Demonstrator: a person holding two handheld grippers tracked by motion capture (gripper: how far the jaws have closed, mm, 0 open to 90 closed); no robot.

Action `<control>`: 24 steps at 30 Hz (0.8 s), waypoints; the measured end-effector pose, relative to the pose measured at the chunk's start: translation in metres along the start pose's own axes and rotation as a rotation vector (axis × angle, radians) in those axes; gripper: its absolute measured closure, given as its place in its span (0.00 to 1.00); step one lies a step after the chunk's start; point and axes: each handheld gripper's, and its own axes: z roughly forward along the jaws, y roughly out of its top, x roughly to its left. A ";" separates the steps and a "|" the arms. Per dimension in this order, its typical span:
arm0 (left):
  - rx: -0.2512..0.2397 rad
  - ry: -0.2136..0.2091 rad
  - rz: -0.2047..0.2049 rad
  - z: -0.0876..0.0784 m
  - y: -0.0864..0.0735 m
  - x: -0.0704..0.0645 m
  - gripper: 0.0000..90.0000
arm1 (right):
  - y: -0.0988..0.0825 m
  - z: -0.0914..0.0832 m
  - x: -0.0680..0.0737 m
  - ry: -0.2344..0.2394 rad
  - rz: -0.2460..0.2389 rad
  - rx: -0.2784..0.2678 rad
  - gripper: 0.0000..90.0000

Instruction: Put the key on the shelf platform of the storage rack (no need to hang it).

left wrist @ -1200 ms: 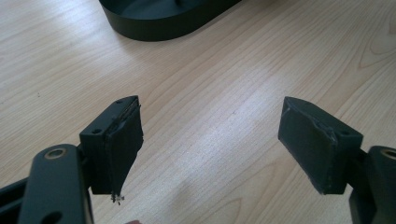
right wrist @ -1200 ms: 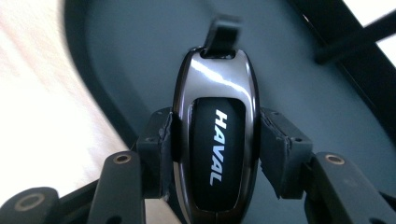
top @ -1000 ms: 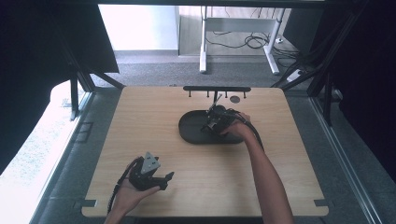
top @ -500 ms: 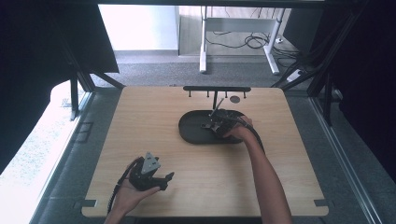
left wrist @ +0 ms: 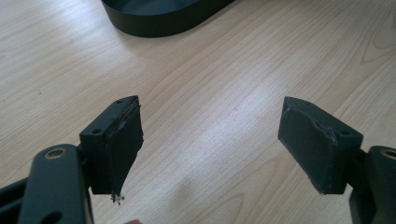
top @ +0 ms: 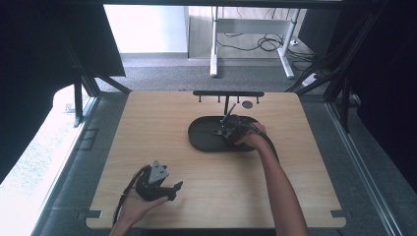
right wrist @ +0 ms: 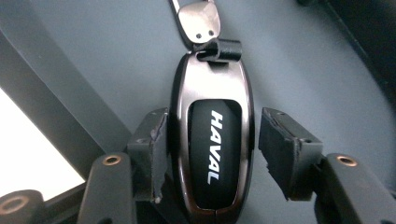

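A dark glossy key fob (right wrist: 212, 144) marked HAVAL lies on the floor of a black oval tray (top: 204, 140), with a metal clip (right wrist: 198, 18) at its far end. My right gripper (right wrist: 210, 154) straddles the fob inside the tray. Its left pad touches the fob's side and its right pad (right wrist: 280, 149) stands a sliver away, so it is open. In the high view that gripper (top: 225, 129) is over the tray's right half. My left gripper (left wrist: 210, 140) rests low over bare wood near the table's front edge (top: 174, 189), open wide with nothing between its pads.
A black bar rack with small hooks (top: 227, 93) stands on a post at the back of the table, and a small dark disc (top: 247, 104) lies beside it. The tray's rim (left wrist: 154, 18) lies ahead of my left gripper. Light wood surrounds the tray.
The right gripper has shifted slightly to the right over the tray. The left gripper has stayed in place.
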 end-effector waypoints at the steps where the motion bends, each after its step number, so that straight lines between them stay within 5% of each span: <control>1: 0.002 0.000 0.001 0.000 0.000 0.000 0.25 | 0.000 -0.001 0.000 0.004 0.001 -0.012 0.46; 8: 0.004 0.001 0.005 0.001 0.000 0.000 0.25 | 0.000 -0.016 0.006 -0.017 0.024 -0.056 0.37; 15: 0.006 -0.004 0.011 0.002 0.001 -0.003 0.25 | -0.003 -0.035 0.015 -0.060 -0.016 -0.113 0.34; 24: 0.010 -0.008 0.015 0.003 0.001 -0.004 0.25 | -0.010 -0.061 0.025 -0.018 -0.006 -0.227 0.33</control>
